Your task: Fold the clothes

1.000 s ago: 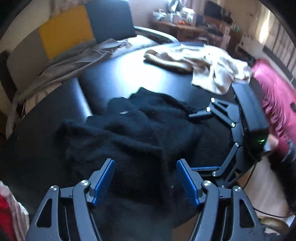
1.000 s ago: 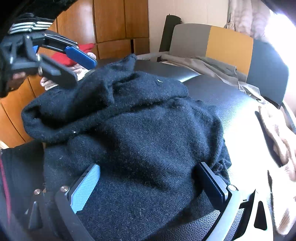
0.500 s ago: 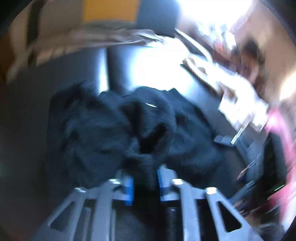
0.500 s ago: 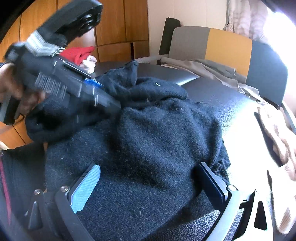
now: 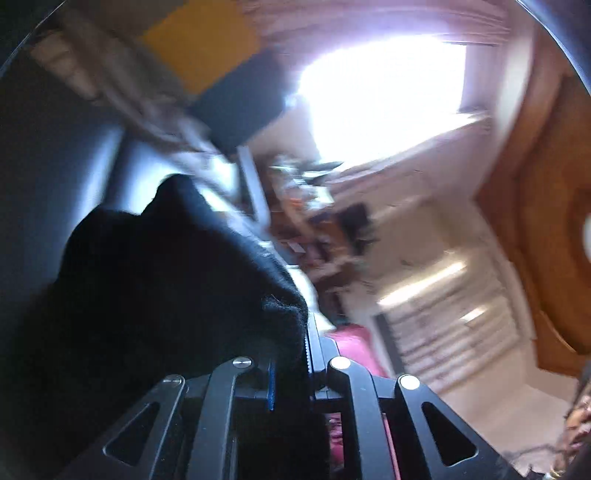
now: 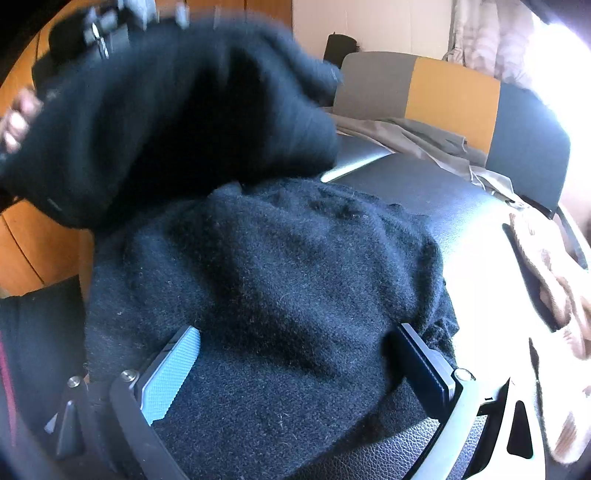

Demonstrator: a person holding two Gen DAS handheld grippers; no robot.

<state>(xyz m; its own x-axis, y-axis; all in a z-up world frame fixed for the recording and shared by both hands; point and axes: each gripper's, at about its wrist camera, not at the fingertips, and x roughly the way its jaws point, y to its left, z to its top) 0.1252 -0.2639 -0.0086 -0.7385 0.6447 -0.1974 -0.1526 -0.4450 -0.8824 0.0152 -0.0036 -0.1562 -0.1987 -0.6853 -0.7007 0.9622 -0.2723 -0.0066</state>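
Observation:
A black fuzzy sweater (image 6: 280, 280) lies bunched on the black leather table (image 6: 424, 184). My right gripper (image 6: 297, 332) rests low over its near part, open, with cloth lying between the wide-apart pads. My left gripper (image 5: 290, 354) has its jaws closing, and a fold of the black sweater (image 5: 166, 288) is pinched between them. In the right wrist view that lifted fold (image 6: 177, 110) hangs in the air at upper left, blurred. The left gripper (image 6: 110, 33) and a person's hand (image 6: 14, 122) are above and beside it.
A beige garment (image 6: 546, 280) lies on the table's right side. Behind the table stands a chair (image 6: 450, 96) with grey, yellow and dark panels, and grey cloth (image 6: 417, 136) is draped in front of it. Wooden cabinets (image 6: 33, 251) are at the left. A bright window (image 5: 380, 96) glares.
My left gripper went from wide open over the sweater to pinched on a fold, then rose and rolled, lifting the cloth. The right gripper stayed still.

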